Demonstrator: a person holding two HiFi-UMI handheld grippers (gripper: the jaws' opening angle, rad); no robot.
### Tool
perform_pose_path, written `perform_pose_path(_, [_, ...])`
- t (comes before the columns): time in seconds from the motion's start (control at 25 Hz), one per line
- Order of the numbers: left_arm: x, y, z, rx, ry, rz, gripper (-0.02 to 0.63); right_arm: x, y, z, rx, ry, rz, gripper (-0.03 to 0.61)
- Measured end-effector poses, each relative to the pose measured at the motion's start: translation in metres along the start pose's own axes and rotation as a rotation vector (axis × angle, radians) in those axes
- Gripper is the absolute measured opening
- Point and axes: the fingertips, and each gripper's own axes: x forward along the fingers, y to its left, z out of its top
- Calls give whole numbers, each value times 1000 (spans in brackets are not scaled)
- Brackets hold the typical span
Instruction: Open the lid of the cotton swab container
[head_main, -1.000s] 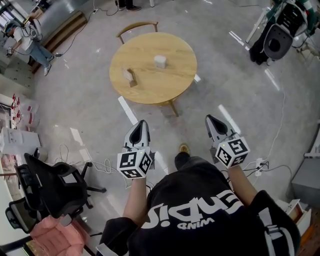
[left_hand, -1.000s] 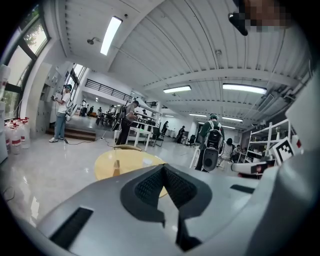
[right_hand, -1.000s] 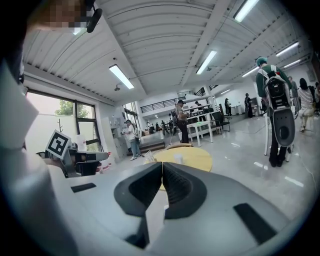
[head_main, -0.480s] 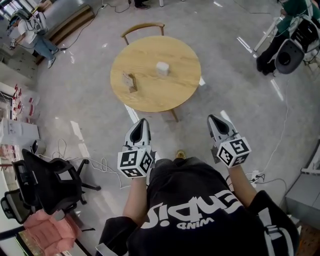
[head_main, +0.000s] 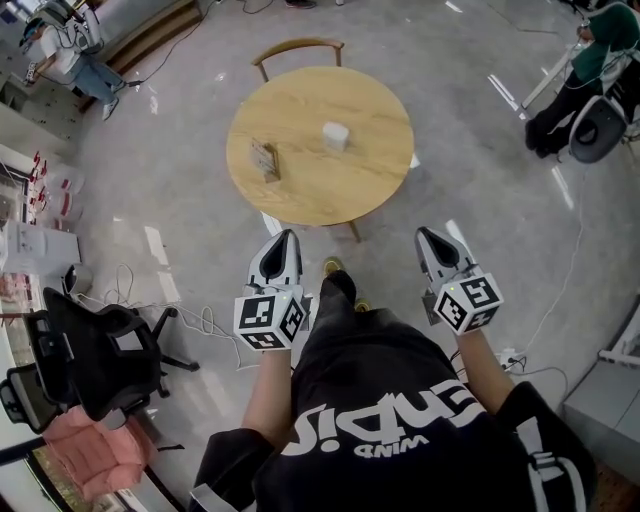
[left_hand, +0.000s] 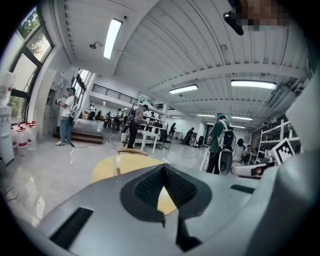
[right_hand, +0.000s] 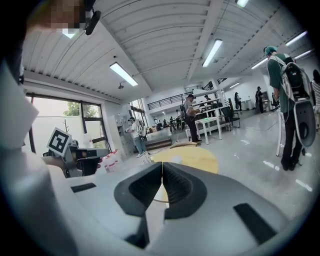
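A small white cotton swab container (head_main: 335, 135) stands near the middle of a round wooden table (head_main: 375, 175) ahead of me. A small wooden object (head_main: 265, 160) sits left of it on the same table. My left gripper (head_main: 284, 238) and right gripper (head_main: 424, 236) are both shut and empty, held side by side over the floor, well short of the table's near edge. In the left gripper view the table (left_hand: 107, 167) shows beyond the closed jaws, and in the right gripper view the table (right_hand: 192, 157) lies ahead too.
A wooden chair (head_main: 298, 48) stands behind the table. Black office chairs (head_main: 95, 350) and cables lie on the floor at my left. People stand at the room's edges, one with a backpack (right_hand: 292, 95) at the right. White desks (left_hand: 150, 137) fill the far background.
The table has drawn nearer to both grippers and sits lower in the head view. Both grippers stay shut and level, side by side.
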Motion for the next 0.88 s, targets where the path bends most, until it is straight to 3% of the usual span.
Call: perform_pose_path(0.88, [111,51,36,23,47,-103,8,119,-14,52,22,-39,35,3])
